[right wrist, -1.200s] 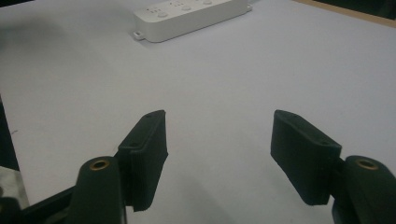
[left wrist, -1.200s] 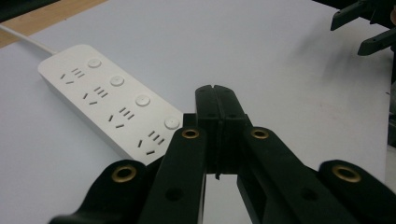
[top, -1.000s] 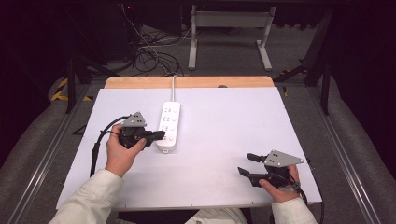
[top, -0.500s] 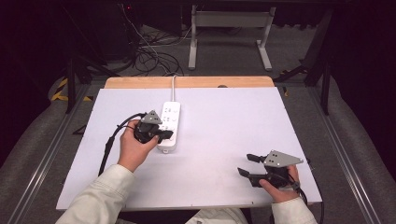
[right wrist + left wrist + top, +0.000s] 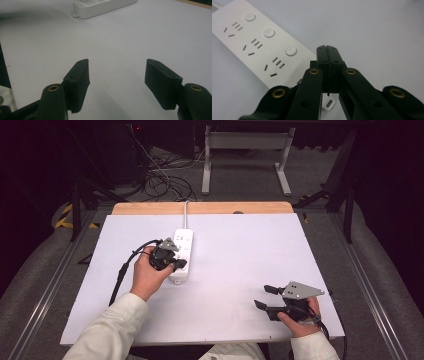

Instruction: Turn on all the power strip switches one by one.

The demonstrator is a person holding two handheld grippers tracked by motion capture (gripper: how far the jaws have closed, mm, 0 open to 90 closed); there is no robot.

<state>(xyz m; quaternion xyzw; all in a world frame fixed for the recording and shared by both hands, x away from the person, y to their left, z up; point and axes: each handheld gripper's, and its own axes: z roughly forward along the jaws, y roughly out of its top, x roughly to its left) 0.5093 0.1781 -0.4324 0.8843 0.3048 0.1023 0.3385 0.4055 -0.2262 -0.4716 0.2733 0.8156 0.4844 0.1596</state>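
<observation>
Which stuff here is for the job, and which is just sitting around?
For the job:
- white power strip
- left gripper, shut, at the strip's near end

Just sitting around:
- right gripper, open over bare table
- tangle of cables on the floor
- metal stand behind the table

- The white surface (image 5: 240, 270) has a wooden strip (image 5: 202, 208) along its far edge.
- Beyond that strip, grey metal frame legs (image 5: 245, 165) stand on a grey floor (image 5: 260, 190).
- Tangled black cables (image 5: 160, 180) lie left of those legs (the room behind is dark).
</observation>
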